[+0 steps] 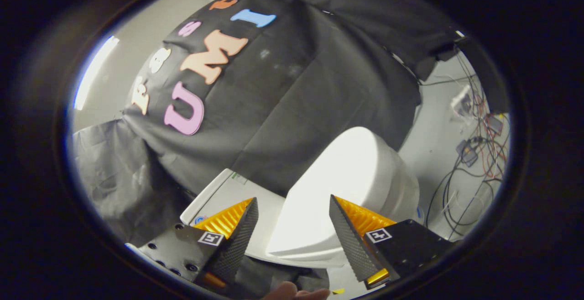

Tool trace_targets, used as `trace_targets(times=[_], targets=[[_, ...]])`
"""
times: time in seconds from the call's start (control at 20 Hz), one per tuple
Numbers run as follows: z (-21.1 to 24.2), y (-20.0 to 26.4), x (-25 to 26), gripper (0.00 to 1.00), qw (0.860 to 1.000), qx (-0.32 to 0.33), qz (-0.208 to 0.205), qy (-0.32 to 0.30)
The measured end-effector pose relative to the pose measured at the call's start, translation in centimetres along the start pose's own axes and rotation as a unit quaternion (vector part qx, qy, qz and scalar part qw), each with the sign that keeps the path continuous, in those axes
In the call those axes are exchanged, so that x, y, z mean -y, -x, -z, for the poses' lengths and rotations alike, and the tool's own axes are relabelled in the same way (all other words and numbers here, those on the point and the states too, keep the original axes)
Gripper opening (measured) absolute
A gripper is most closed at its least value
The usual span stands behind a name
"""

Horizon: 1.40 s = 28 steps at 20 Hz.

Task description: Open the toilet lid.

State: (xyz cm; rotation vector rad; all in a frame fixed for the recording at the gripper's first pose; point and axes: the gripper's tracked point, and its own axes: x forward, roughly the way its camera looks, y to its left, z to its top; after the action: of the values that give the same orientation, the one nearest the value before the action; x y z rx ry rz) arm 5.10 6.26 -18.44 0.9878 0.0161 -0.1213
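Note:
A white toilet (392, 181) lies just ahead of the fingers, seen at a strong tilt. Its smooth white lid (319, 186) rests down on the bowl, and the flat white tank top (228, 190) sits behind it against the black cloth. My gripper (293, 198) is open, with its orange-backed, black-ribbed fingers (351, 240) spread wide. The rear part of the lid shows in the gap between them. Neither finger presses on the lid, and I cannot tell whether a tip touches it.
Black cloth (292, 99) hangs behind and around the toilet. Beyond the bowl, on the white floor (438, 135), lies a tangle of cables and small boxes (474, 163). A person's hand (296, 293) shows just behind the fingers.

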Motion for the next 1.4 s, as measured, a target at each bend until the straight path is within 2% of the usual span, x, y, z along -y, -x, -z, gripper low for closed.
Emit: trace_targets(times=[0.3, 0.5, 0.6, 0.9, 1.05, 1.15, 1.2, 1.3, 1.35, 1.4], targets=[[2.0, 0.2, 2.9, 0.97, 0.998, -0.028, 0.041, -0.034], [3.9, 1.0, 6.4, 0.98, 0.992, -0.047, 0.094, -0.075], [3.3, 1.4, 6.4, 0.98, 0.989, -0.036, 0.094, -0.106], [6.1, 2.0, 8.4, 0.96, 0.979, -0.072, 0.127, -0.141], [6.6, 0.6, 8.3, 0.96, 0.977, -0.064, 0.114, -0.17], [7.5, 0.1, 7.3, 0.8, 0.977, -0.076, 0.088, -0.179], [7.0, 0.0, 7.3, 0.72, 0.976, -0.061, 0.08, -0.193], [6.3, -0.3, 8.3, 0.57, 0.968, -0.036, 0.09, -0.23], [7.1, -0.3, 9.8, 0.41, 0.959, -0.041, 0.124, -0.251], [6.8, 0.1, 9.4, 0.25, 0.953, -0.032, 0.115, -0.278]])
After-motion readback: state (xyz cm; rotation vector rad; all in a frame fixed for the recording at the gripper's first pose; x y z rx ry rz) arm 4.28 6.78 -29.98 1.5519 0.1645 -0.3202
